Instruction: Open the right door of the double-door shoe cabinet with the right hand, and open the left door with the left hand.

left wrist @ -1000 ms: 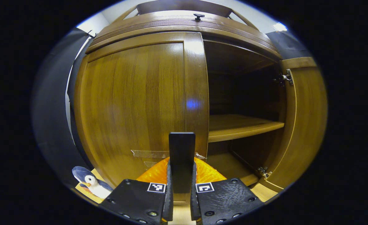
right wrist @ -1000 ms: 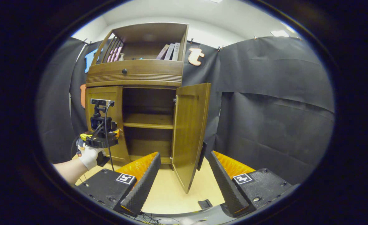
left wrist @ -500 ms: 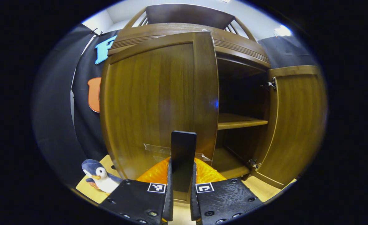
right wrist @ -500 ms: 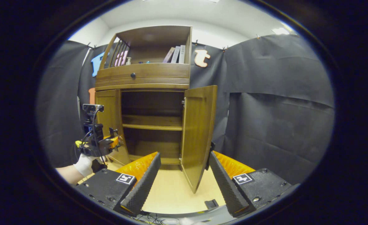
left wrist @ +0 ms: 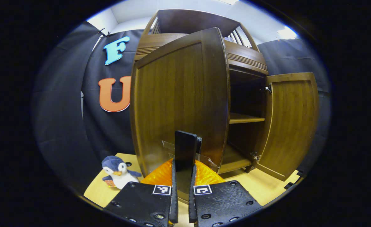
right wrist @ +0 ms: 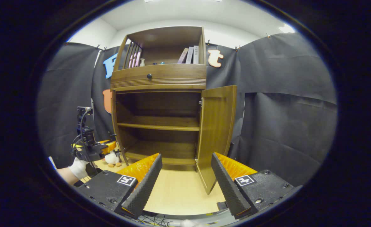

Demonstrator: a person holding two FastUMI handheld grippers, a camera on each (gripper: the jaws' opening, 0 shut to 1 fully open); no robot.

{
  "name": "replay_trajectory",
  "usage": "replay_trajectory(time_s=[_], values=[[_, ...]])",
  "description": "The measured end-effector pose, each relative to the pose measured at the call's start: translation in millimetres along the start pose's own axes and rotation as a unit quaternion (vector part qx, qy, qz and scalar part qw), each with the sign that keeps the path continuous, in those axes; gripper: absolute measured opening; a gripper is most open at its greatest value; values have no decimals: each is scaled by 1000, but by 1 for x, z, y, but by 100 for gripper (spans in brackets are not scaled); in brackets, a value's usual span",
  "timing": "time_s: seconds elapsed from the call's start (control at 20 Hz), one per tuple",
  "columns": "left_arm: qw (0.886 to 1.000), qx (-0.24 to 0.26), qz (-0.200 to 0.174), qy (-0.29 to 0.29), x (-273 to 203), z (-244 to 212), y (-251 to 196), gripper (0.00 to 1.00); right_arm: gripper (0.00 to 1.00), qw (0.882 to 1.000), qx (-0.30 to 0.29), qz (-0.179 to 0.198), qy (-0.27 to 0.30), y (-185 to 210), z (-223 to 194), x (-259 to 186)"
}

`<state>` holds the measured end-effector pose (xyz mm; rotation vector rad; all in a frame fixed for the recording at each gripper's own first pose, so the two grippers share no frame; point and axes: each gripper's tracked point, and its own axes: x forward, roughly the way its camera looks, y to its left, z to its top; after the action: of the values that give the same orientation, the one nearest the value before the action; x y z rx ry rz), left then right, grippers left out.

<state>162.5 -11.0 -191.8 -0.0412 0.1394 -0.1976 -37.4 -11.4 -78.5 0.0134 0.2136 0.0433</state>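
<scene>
We judge the task close to finished. In the right gripper view the shoe cabinet stands against the booth wall with its whole lower interior exposed — the middle shelf and the bottom board both bare. The right door is swung well out on its hinges, and the right gripper sits back from it with its fingers spread wide and nothing between them, so that half looks done and let go.

The left half is the one in hand. In the left gripper view the left door is swung far out, its outer face turned toward the camera, and the left gripper has its fingers drawn together on the dark handle fixed low on the door, over a strip of clear tape. From the right gripper view we see that same gripper farther off at the cabinet's left side, held by a gloved hand — the door itself is edge-on there and hard to make out.

What seems left is small: perhaps a little more swing on the left door, then releasing the handle. A plush penguin sits on the floor just beside the door's hinge side; whether it lies in the door's path we cannot tell.
</scene>
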Motion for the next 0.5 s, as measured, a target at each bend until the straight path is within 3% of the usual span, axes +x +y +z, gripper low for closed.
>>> replay_trajectory(time_s=[0.05, 0.5], values=[[1000, -2, 2, -5, -8, 4, 7, 4, 99, 1000, 0, 4, 0, 2, -2, 0], [999, 8, 40, -1, -37, 0, 59, 0, 98, 999, 8, 35, 8, 21, -9, 1]])
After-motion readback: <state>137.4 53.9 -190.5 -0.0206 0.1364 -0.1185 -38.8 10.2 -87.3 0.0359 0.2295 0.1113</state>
